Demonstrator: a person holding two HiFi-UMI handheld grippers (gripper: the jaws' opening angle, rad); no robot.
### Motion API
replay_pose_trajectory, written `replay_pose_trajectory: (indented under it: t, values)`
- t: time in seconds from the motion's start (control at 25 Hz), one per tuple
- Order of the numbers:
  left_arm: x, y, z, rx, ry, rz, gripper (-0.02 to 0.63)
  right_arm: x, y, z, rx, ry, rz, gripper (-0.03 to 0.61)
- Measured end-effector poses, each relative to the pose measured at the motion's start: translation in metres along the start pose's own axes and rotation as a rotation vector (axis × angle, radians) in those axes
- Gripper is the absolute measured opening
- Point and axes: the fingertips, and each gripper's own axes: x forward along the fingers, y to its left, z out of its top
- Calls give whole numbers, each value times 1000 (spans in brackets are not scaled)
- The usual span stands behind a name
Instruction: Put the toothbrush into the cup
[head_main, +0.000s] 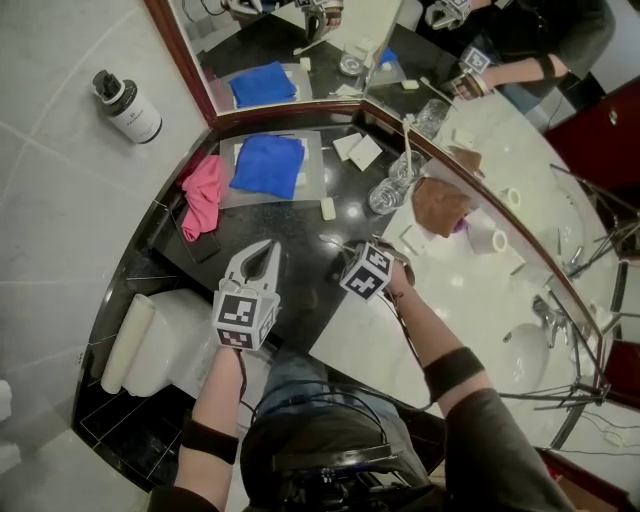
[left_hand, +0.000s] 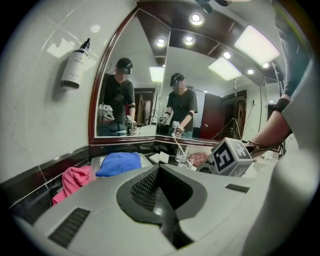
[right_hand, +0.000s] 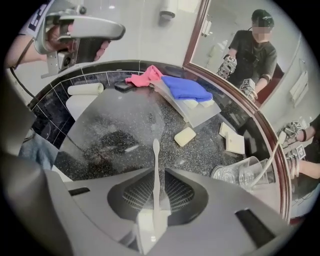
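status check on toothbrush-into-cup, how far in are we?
Done: the toothbrush is picked up, clamped between the jaws of the right gripper. In hand: getting it to the cup, which stands off to the right in the right gripper view and already holds another toothbrush. Left: line up over the cup, lower it in, release. The left gripper is shut and empty.

Two toothbrushes (right_hand: 156, 170) (right_hand: 271, 153), two glass cups (right_hand: 222, 172) (right_hand: 248, 171), two cloths (right_hand: 187, 89) (right_hand: 145, 77)
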Motion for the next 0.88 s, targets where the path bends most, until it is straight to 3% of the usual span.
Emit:
replay_pose_trajectory:
  t: [0.24,0.4,0.68,0.88]
  values:
    - [-3,-17,18,21,-11,-7,0,-60,-14,17,119,-168,-15,23]
    - [-7,-28,33,41,-19,-6,0,-110,-34,16,217,-286,-61,20]
    - [-11,-58,59,120,-38,-18,0,-188,-60,-19,419,-482,-144,18]
    - [-11,-76,75,85,-57,-42,0,-241,-77,-63,601,-650,-212,20]
